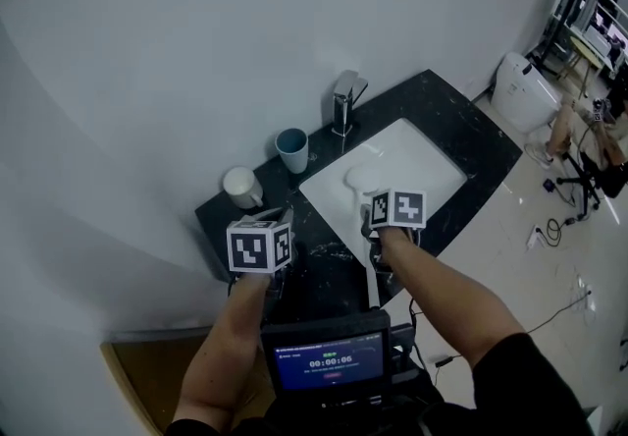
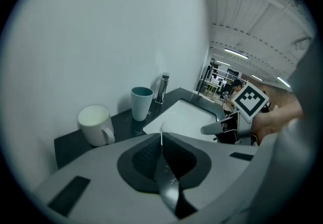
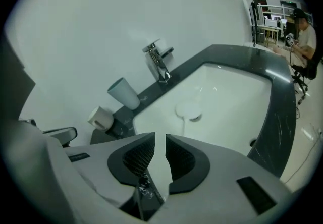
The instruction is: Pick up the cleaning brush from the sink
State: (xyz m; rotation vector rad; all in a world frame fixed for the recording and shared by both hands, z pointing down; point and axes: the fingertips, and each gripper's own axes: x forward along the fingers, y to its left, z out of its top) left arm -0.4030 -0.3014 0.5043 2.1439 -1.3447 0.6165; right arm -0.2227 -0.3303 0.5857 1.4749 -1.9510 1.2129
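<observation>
Looking along the right gripper point(image 3: 165, 143), I see its fingers point(image 3: 139, 155) parted by only a narrow slit and gripping nothing, above the near edge of the white sink point(image 3: 237, 102). The cleaning brush point(image 3: 189, 110) lies in the basin, its thin handle running toward that slit. My left gripper point(image 2: 161, 138) has its fingers pressed together, empty, over the black counter point(image 2: 121, 121) near the white mug point(image 2: 96, 124)

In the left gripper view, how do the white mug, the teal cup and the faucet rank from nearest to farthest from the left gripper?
From the left gripper:
1. White mug, at the left, in front.
2. Teal cup, in the middle, farther back.
3. Faucet, to the right, by the wall.
</observation>
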